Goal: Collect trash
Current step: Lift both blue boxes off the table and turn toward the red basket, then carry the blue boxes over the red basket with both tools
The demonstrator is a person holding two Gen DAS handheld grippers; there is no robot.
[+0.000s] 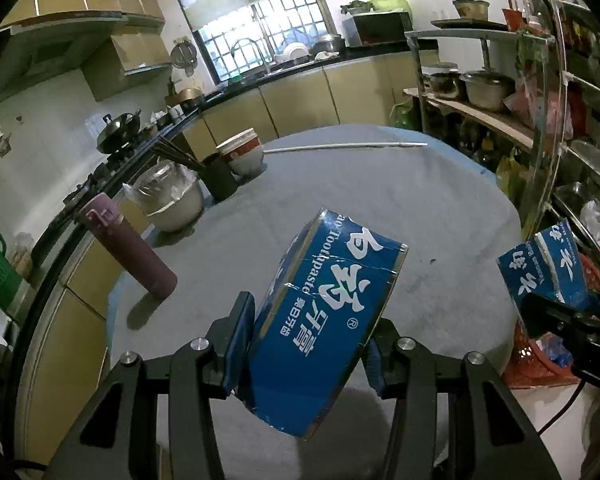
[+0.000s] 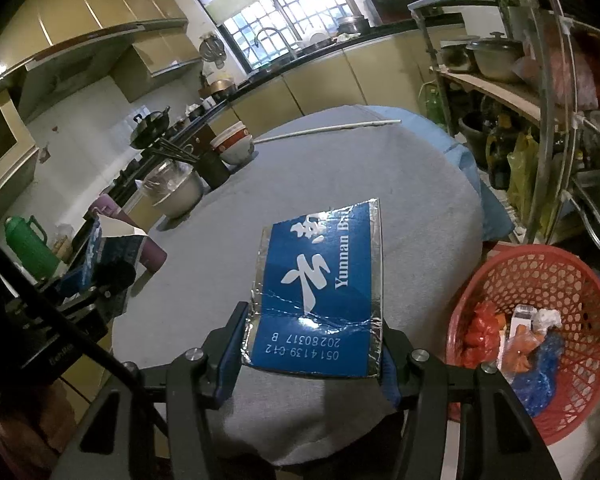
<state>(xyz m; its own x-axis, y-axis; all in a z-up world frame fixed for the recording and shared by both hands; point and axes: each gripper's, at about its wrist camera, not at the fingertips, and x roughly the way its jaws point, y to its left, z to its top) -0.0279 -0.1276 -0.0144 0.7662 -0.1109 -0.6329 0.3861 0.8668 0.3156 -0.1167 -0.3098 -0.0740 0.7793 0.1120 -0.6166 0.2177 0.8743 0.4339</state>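
Blue toothpaste carton pieces, two: one (image 1: 324,320) pinched in left tongs (image 1: 304,344), one (image 2: 320,292) pinched in right tongs (image 2: 312,344), both aloft over grey tabletop (image 2: 420,184); red basket (image 2: 580,268), part-filled, awaits both; drop outstanding.

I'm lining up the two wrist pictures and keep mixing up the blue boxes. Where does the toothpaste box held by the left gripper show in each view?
Left wrist view: the toothpaste box fills the lower centre, clamped between the left gripper pads.
Right wrist view: the same box sits at the left edge, partly hidden behind the gripper body.
Shared landmark: the purple flask on the table.
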